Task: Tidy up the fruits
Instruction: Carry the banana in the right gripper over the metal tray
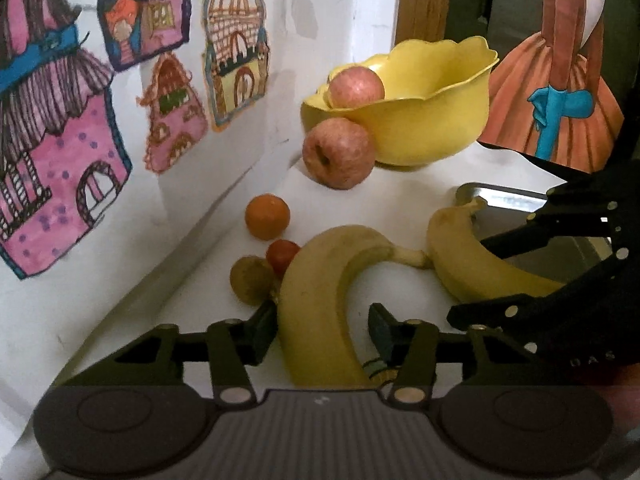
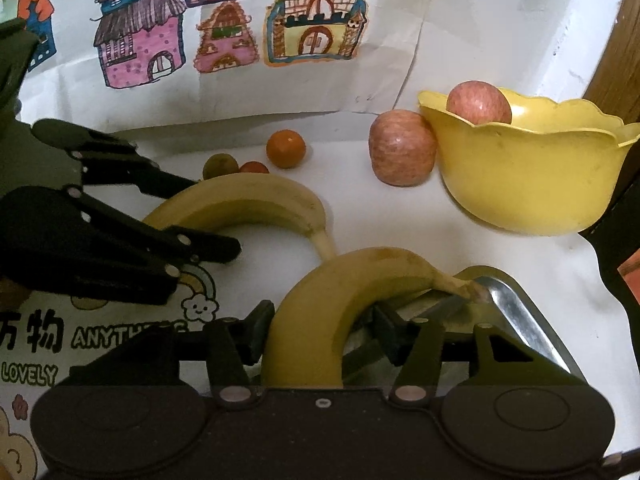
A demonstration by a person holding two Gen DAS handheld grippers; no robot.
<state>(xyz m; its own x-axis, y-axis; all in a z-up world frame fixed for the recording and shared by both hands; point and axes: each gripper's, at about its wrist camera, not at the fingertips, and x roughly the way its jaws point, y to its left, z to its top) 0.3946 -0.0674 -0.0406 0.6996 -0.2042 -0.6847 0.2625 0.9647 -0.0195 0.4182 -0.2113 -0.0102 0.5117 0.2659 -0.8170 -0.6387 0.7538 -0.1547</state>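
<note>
On the white table [image 2: 400, 220], by the wall of drawings [image 2: 240, 40]: yellow bowl [image 2: 520, 184] holding one apple [image 2: 478, 102], second apple [image 2: 402, 154] touching its side. Two bananas mid-pickup. Left gripper [image 1: 322, 330] straddling the left banana [image 1: 316, 312], right gripper [image 2: 320, 330] straddling the right banana [image 2: 316, 320], stem over a metal tray [image 2: 520, 312]; both jaws wide, apparently not yet pinching. Next, probably: closing, lifting toward the bowl. Orange [image 1: 267, 216], tomato [image 1: 282, 255], greenish fruit [image 1: 250, 280] clustered nearby, crowding the left finger.

The left gripper [image 1: 322, 330] points toward 12 o'clock, low over the desk [image 1: 400, 184], its fingers [image 1: 262, 330] spread with a gap to each side of what lies between them. The right gripper [image 2: 320, 330] sits alongside at its 3 o'clock, also low, fingers [image 2: 260, 330] parted, the left one touching the fruit between them.
</note>
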